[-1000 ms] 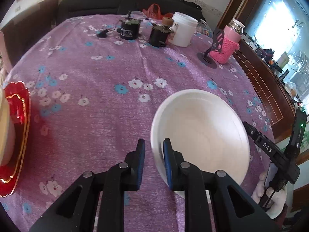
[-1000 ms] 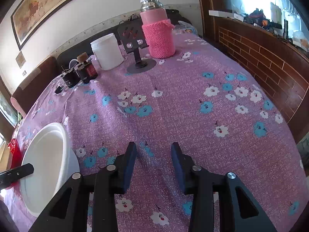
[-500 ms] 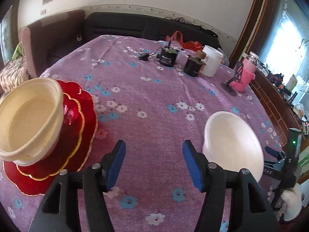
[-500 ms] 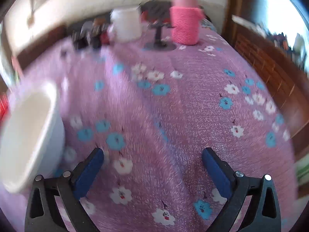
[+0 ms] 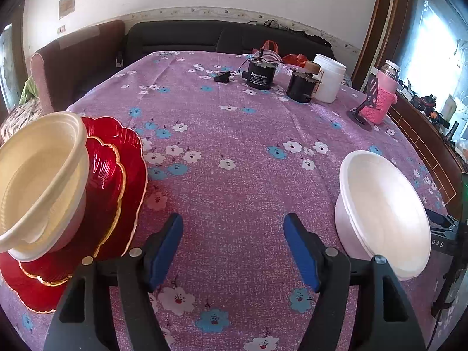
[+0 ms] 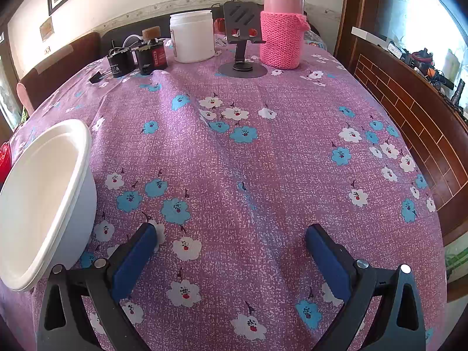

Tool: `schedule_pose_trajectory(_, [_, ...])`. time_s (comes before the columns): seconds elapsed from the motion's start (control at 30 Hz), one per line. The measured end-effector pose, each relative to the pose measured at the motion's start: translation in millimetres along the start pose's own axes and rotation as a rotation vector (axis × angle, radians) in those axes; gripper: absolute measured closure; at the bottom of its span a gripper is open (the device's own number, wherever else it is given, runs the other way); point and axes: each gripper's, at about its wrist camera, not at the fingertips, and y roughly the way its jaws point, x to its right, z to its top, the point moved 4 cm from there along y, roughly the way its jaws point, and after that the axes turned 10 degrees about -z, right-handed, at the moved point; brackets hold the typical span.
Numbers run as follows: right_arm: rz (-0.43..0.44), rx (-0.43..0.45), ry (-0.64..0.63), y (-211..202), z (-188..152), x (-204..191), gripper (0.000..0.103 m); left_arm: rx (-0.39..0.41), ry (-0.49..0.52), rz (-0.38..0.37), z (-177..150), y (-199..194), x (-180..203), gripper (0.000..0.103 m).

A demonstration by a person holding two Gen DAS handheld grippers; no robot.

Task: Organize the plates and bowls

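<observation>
A white bowl stands on the purple flowered tablecloth, to the right of my left gripper. That gripper's jaws are opening and hold nothing; only cloth shows between them. At the left edge, a cream bowl sits on stacked red scalloped plates. In the right wrist view the same white bowl lies just left of my right gripper, which stands wide open over bare cloth. A sliver of red plate shows behind it.
At the table's far side stand a white jar, a pink knit-covered flask, a black phone stand, and two small black motors. A brick-patterned ledge runs along the right. A dark sofa sits beyond the table.
My left gripper let go of the white bowl's rim, opened, and swung left, bringing the cream bowl and red plates into view. My right gripper opened wide.
</observation>
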Motion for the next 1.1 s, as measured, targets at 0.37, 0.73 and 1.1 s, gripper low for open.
schedule_pose_trajectory(0.37, [0.0,0.0,0.0,0.3,0.5,0.1,0.001,-0.073,0.013,-0.07,-11.1,26.6,1.6,0.011])
schedule_pose_trajectory(0.73, [0.0,-0.001,-0.001,0.3,0.2,0.0,0.001,-0.147,0.151,0.043,-19.3,41.9,22.8,0.0])
schedule_pose_trajectory(1.1, [0.0,-0.002,0.0,0.1,0.7,-0.6,0.001,-0.147,0.148,0.041,-18.2,42.1,23.1,0.0])
